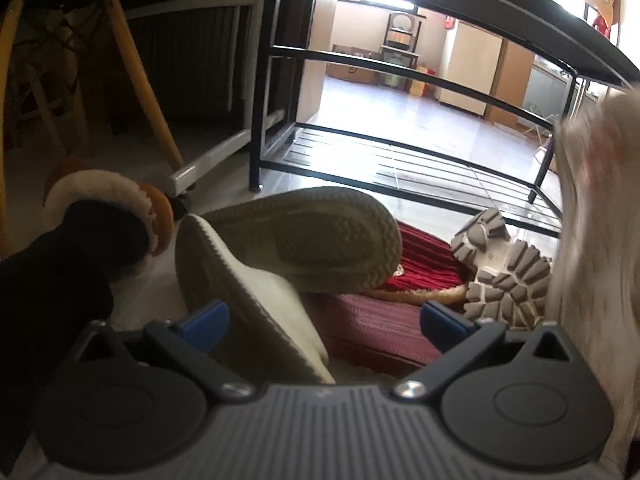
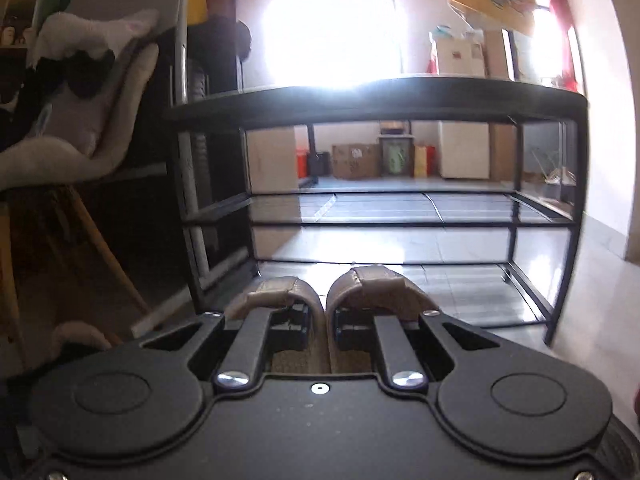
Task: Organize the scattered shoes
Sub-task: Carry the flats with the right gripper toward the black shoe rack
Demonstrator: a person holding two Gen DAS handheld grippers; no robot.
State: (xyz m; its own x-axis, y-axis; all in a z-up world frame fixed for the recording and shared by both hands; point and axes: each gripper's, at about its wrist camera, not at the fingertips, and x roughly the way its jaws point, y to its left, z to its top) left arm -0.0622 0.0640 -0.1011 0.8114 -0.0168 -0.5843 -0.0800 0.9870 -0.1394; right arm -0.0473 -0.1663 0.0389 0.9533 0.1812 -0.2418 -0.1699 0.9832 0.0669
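Observation:
In the left wrist view my left gripper (image 1: 324, 320) is open, low over a pile of shoes on the floor. A white slipper with a grey sole (image 1: 256, 292) lies between its blue fingertips (image 1: 204, 322), with its mate's sole (image 1: 320, 236) behind. A red slipper (image 1: 424, 268), a maroon sole (image 1: 380, 332), a grey lugged boot sole (image 1: 504, 272) and a brown fur-lined slipper (image 1: 116, 204) lie around. In the right wrist view my right gripper (image 2: 320, 320) is shut on a pair of tan shoes (image 2: 356, 292), held before the black shoe rack (image 2: 380, 224).
The black metal rack (image 1: 400, 140) stands just behind the pile, its shelves bare. A chair with wooden legs (image 1: 140, 80) and a white frame stand at the left. A blurred white furry thing (image 1: 600, 220) fills the right edge of the left wrist view.

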